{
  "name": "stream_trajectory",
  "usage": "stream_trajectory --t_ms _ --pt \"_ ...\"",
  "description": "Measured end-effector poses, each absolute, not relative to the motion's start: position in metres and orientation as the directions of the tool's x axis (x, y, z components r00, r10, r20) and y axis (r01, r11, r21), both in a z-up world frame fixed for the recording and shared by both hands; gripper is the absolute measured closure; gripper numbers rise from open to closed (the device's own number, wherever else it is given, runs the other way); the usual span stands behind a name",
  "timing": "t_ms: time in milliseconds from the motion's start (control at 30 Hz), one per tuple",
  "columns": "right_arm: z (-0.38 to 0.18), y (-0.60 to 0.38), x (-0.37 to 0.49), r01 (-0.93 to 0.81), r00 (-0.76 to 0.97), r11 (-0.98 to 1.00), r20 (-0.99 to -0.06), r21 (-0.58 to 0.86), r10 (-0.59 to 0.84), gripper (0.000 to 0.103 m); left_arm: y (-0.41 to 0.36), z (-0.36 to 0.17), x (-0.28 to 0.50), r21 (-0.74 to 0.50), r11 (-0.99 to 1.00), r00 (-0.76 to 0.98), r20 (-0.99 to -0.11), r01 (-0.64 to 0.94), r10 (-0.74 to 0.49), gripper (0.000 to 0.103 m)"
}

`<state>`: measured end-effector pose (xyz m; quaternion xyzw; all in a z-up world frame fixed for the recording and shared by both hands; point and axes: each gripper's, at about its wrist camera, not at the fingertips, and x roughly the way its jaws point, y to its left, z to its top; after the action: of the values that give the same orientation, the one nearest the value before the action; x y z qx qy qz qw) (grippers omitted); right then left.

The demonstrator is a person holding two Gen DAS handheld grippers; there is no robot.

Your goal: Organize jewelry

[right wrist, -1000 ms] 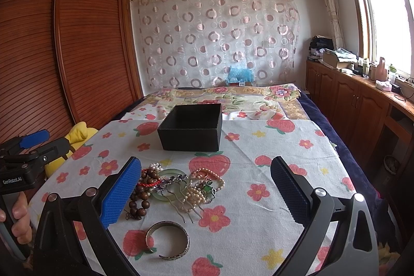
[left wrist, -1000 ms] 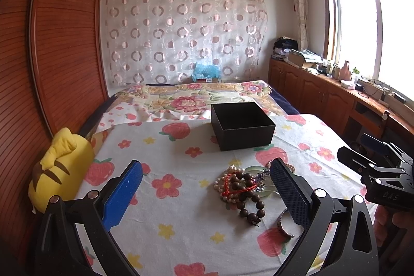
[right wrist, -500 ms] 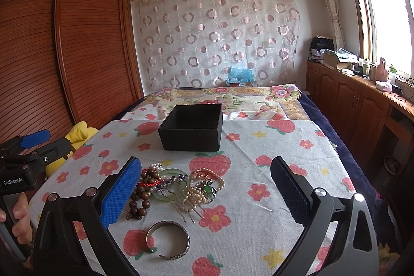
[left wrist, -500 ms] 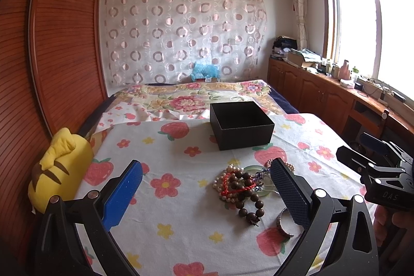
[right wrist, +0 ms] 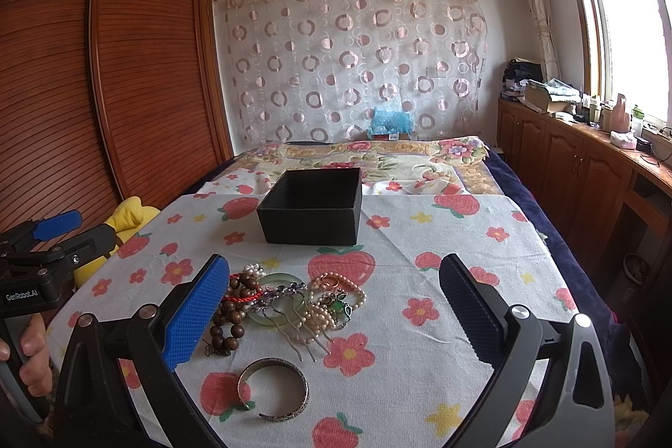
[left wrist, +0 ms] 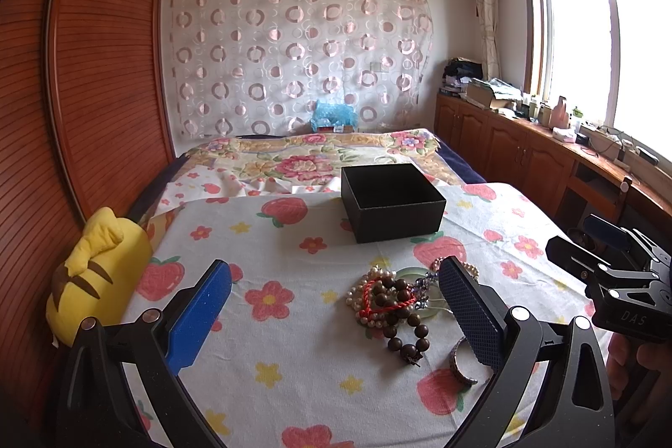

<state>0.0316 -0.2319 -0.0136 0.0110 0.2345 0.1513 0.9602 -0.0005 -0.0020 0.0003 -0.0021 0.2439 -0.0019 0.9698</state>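
Change: none visible since a second ago; both views match.
Left gripper (left wrist: 332,305): jaws wide apart, holding nothing.
Right gripper (right wrist: 332,305): likewise spread, holding nothing.
Jewelry pile (right wrist: 290,301): untouched; black box (right wrist: 313,206) unfilled, so sorting seems not yet begun.

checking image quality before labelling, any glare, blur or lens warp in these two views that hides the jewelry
Left wrist view: window blown out white, wardrobe bowed by the fisheye, jewelry pile sharp but partly behind the tool's finger. Right wrist view: window equally overexposed, edges curved, jewelry pile and silver bangle evenly lit, in focus, unobstructed.
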Motion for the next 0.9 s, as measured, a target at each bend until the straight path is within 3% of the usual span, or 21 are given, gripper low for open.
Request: stream_trajectory --t_ms 900 --pt "-0.0153 -0.2347 0.0317 -0.286 0.843 0.954 -0.448 0.092 0.296 0.003 -0.0042 0.0 -0.0008 -0.003 1.0 0.881 -0.473 0.003 -0.004 0.008"
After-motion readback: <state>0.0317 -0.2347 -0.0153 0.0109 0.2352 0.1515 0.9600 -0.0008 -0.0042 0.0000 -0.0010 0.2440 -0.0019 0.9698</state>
